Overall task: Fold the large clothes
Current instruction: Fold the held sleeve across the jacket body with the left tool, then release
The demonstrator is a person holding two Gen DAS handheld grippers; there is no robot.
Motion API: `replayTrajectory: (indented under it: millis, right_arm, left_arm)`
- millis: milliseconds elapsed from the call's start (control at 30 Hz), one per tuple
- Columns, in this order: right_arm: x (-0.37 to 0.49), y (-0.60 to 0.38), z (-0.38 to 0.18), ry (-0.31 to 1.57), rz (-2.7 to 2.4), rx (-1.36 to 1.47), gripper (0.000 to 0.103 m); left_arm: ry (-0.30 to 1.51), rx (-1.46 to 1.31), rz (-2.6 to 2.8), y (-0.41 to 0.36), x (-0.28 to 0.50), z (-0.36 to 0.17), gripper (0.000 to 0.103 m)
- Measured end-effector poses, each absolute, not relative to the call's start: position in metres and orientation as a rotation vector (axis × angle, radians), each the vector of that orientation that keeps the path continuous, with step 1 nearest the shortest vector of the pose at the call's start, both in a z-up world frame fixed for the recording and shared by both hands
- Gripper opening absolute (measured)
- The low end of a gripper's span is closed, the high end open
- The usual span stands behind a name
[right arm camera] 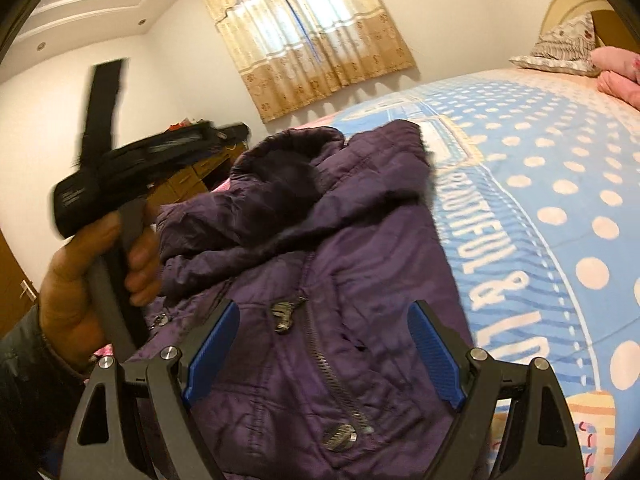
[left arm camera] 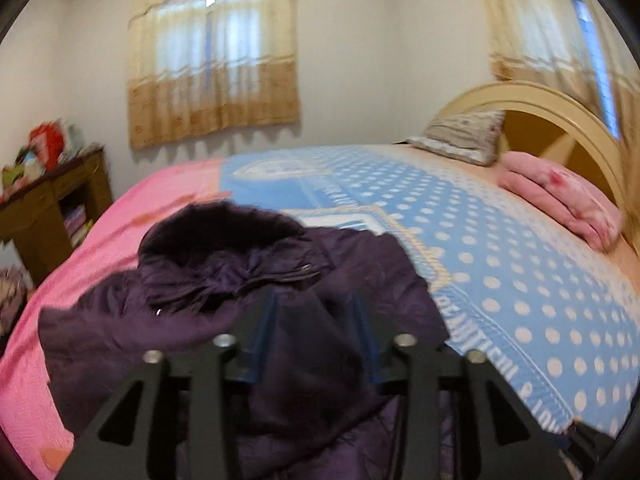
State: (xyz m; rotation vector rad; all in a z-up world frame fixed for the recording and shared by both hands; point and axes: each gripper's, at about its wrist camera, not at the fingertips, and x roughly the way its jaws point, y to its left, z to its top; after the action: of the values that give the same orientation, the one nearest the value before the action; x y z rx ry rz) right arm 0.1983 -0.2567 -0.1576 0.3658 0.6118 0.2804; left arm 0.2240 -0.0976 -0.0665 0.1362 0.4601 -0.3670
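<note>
A dark purple hooded jacket (left arm camera: 224,304) lies crumpled on the bed, hood toward the far side; in the right wrist view (right arm camera: 320,240) its zipper (right arm camera: 332,368) and a metal snap face up. My left gripper (left arm camera: 316,300) hovers over the jacket's middle, jaws apart with purple fabric showing between the blue pads, nothing pinched. My right gripper (right arm camera: 324,312) is wide open just above the jacket's zipper front. The left gripper's body and the hand holding it (right arm camera: 92,264) appear at the left of the right wrist view.
The bed has a blue polka-dot sheet (left arm camera: 500,248) and a pink sheet (left arm camera: 80,264). A folded pink blanket (left arm camera: 560,196) and a pillow (left arm camera: 460,136) lie by the headboard (left arm camera: 560,112). A wooden cabinet (left arm camera: 52,208) stands at left under curtained windows.
</note>
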Motion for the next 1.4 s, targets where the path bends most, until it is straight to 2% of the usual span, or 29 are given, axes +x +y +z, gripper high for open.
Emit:
replayTrajectory:
  millis: [67, 133, 267, 500, 667, 700, 733, 800, 900, 933, 1133, 1400]
  right_arm:
    - [0.199, -0.261, -0.16, 0.615, 0.27, 0.378, 0.086]
    - [0.201, -0.264, -0.156, 0.614, 0.268, 0.384, 0.086]
    - [0.213, -0.261, -0.134, 0.604, 0.314, 0.363, 0.086]
    - [0.286, -0.24, -0.092, 0.646, 0.432, 0.355, 0.086]
    - [0.365, -0.205, -0.116, 0.833, 0.429, 0.33, 0.085]
    - [0.377, -0.201, -0.127, 0.872, 0.433, 0.344, 0.07]
    - [0.385, -0.197, -0.136, 0.904, 0.441, 0.35, 0.043]
    - [0.39, -0.187, -0.146, 0.92, 0.484, 0.34, 0.028]
    - [0.375, -0.183, -0.138, 0.866, 0.495, 0.277, 0.019]
    - [0.367, -0.185, -0.132, 0.842, 0.498, 0.261, 0.012]
    - [0.343, -0.211, -0.108, 0.751, 0.42, 0.185, 0.009]
    - [0.34, -0.214, -0.15, 0.91, 0.428, 0.173, 0.009]
  left_arm:
    - [0.415, 0.164, -0.362, -0.091, 0.208, -0.057, 0.081]
    - [0.388, 0.17, -0.354, -0.073, 0.195, -0.048, 0.086]
    - [0.407, 0.207, -0.214, -0.027, 0.205, -0.053, 0.092]
    - [0.538, 0.059, 0.114, 0.106, 0.247, -0.068, 0.092]
    - [0.6, -0.008, 0.156, 0.136, 0.247, -0.085, 0.093]
    - [0.609, -0.007, 0.156, 0.136, 0.246, -0.088, 0.093]
    - [0.614, -0.002, 0.158, 0.134, 0.246, -0.091, 0.093]
    - [0.62, 0.002, 0.151, 0.129, 0.246, -0.095, 0.093]
    - [0.61, 0.02, 0.15, 0.123, 0.249, -0.099, 0.098]
    - [0.606, 0.025, 0.151, 0.125, 0.255, -0.102, 0.099]
    - [0.62, 0.034, 0.164, 0.123, 0.268, -0.106, 0.099]
    - [0.645, 0.045, 0.189, 0.116, 0.275, -0.111, 0.099]
